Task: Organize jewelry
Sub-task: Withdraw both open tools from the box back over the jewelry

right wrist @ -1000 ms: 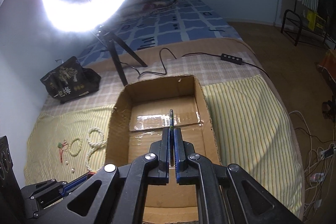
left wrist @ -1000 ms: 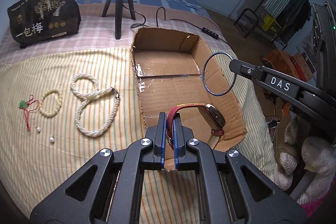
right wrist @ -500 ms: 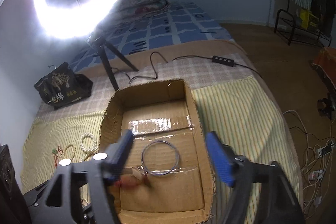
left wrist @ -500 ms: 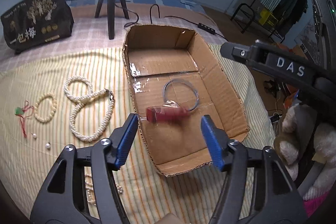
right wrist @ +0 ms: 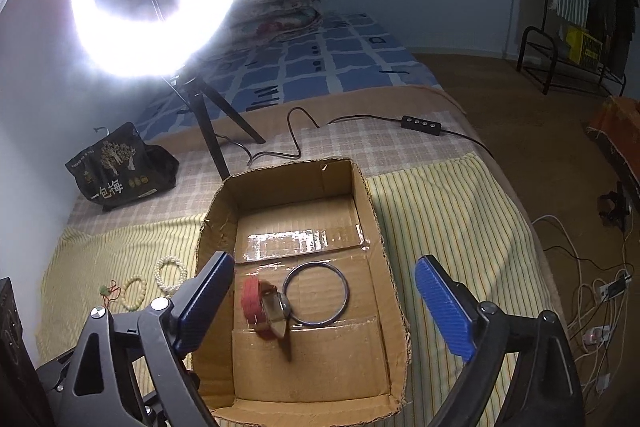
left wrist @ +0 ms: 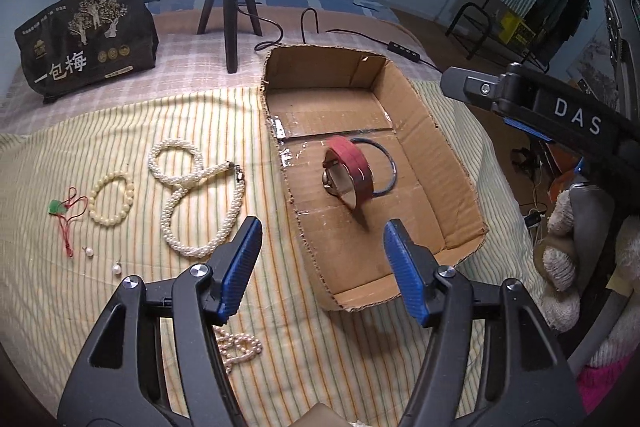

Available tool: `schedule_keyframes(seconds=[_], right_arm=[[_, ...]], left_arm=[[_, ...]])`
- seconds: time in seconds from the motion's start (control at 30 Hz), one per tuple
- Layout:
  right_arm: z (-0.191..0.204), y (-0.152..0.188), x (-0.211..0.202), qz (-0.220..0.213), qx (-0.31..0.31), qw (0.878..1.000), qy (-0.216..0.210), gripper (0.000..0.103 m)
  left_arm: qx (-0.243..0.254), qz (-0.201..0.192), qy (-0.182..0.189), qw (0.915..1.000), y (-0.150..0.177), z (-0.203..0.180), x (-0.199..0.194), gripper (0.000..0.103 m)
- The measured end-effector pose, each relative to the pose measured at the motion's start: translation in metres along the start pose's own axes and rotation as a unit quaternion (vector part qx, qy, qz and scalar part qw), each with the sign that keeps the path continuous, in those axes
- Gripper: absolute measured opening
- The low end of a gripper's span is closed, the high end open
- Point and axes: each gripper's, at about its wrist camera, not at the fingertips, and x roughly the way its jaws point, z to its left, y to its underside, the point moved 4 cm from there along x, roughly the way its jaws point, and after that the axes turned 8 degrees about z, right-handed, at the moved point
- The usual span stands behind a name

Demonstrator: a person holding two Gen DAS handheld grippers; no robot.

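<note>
Now both my grippers are wide open and hold nothing: left gripper [left wrist: 320,267], right gripper [right wrist: 324,299]. A second ago they pinched the red watch [left wrist: 347,175] and blue ring [right wrist: 316,293]; both now lie in the cardboard box [left wrist: 452,163]. Pearl necklace [left wrist: 200,199] at nine o'clock waits.

Left tool [left wrist: 322,265]: black frame, ribbed blue finger pads [left wrist: 240,267], silver screws.
Right tool [right wrist: 322,301]: matching black frame and blue pads [right wrist: 444,311]; white "DAS" lettering along its side.
</note>
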Motion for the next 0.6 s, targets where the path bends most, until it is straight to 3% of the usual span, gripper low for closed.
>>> schedule_keyframes(seconds=[0.3, 0.6], right_arm=[[0.010, 0.004, -0.012, -0.010, -0.003, 1.000, -0.009, 0.094], [0.044, 0.013, -0.022, -0.009, -0.040, 0.999, -0.033, 0.094]], left_arm=[[0.001, -0.014, -0.020, 0.9997, 0.005, 0.027, -0.021, 0.065], [-0.043, -0.031, -0.045, 0.9976, 0.007, 0.094, -0.053, 0.065]])
